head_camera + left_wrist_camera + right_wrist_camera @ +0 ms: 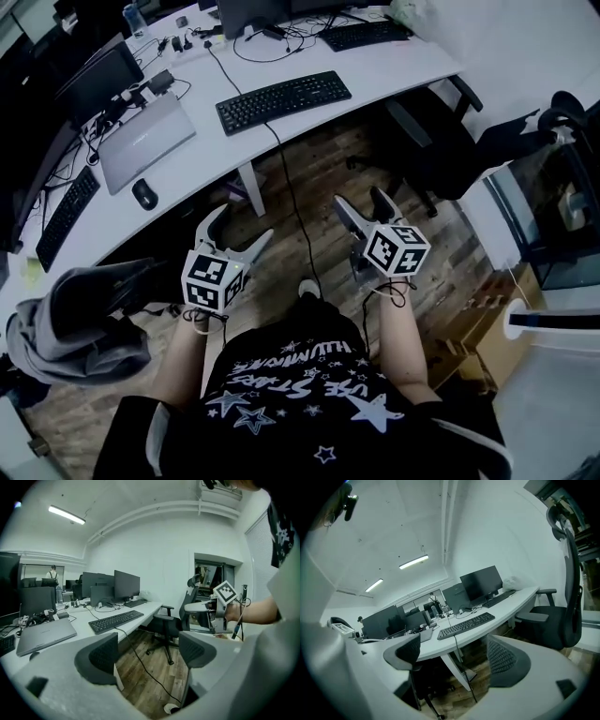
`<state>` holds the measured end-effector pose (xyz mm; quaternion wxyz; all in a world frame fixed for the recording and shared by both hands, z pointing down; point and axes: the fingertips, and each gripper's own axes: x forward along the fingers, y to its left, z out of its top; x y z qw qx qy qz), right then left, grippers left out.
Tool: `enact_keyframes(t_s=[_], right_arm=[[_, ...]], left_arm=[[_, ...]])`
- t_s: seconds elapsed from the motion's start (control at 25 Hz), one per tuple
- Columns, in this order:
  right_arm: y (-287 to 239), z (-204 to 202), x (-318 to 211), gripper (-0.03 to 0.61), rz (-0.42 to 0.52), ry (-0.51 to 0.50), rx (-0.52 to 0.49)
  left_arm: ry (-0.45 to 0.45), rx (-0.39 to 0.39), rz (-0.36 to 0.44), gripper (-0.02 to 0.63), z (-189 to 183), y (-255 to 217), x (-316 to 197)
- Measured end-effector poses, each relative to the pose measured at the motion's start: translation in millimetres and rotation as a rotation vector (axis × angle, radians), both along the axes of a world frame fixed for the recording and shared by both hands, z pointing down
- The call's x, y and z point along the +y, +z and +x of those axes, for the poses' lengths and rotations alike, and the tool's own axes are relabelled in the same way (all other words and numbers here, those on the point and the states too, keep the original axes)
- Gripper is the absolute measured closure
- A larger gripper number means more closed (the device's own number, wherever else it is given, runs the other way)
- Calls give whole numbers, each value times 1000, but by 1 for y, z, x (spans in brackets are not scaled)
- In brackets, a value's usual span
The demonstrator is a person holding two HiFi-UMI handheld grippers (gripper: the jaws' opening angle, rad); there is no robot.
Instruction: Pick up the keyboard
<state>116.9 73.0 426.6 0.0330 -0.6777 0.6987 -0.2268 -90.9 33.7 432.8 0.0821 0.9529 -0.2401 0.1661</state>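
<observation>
The black keyboard [283,100] lies flat on the white curved desk [394,70], and its cable [292,202] hangs off the desk edge to the wooden floor. Both grippers hover over the floor short of the desk, well apart from the keyboard. My left gripper [242,228] is open with nothing between its pads. My right gripper [361,200] is open and empty too. In the left gripper view the keyboard [116,620] shows beyond the spread jaws of the left gripper [147,653]. The right gripper view has the keyboard [466,625] above the right gripper [457,660].
A closed grey laptop [145,139] and a black mouse [143,193] sit left of the keyboard. A black office chair [427,141] stands at the desk's right end. A second keyboard [364,35] and monitors lie farther back. A grey jacket [75,323] is draped over a chair at the left.
</observation>
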Motion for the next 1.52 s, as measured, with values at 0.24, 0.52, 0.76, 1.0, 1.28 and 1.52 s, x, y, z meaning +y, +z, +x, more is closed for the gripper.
enact_keyframes(t_s=[0.24, 0.52, 0.76, 1.0, 1.28, 1.52], right_arm=[[9, 62, -28, 141, -21, -38, -13], [21, 101, -62, 141, -50, -112, -10], [31, 92, -101, 141, -80, -175, 20], [39, 98, -140, 140, -118, -208, 69], [32, 117, -212, 135, -135, -262, 247], [46, 126, -297, 130, -216, -408, 447]], left_arm=[[-73, -32, 11, 207, 44, 4, -33], [-171, -41, -8, 206, 69, 6, -63], [-194, -63, -5, 206, 67, 12, -89], [-199, -63, -2, 206, 71, 21, -131], [-168, -65, -11, 206, 93, 37, -198], [-134, -123, 5, 206, 117, 44, -266]])
